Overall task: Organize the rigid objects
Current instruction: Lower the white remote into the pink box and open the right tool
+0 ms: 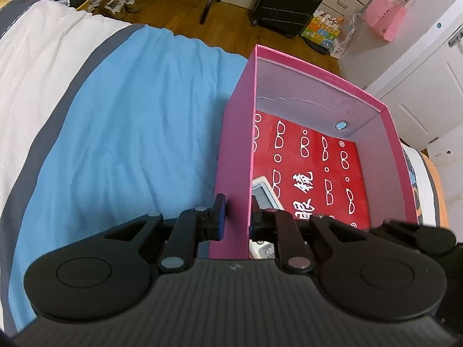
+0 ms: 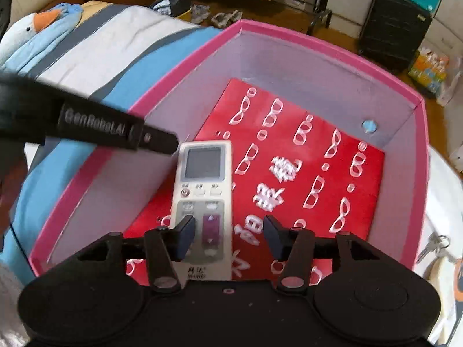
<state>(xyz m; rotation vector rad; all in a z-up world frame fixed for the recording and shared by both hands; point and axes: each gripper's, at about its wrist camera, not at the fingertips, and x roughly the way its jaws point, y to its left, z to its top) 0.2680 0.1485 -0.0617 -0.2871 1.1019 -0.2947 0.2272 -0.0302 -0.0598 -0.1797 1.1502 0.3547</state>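
1. Left gripper [image 1: 238,217]: pinched on the near side wall of the open pink cardboard box [image 1: 237,133], one finger outside, one inside
2. Right gripper [image 2: 228,235]: spread apart above the white plastic remote control [image 2: 202,199], pads clear of it
3. Remote flat on the box's red glasses-print liner [image 2: 318,173], by the left wall
4. Box resting on blue-and-white bedding [image 1: 130,110]
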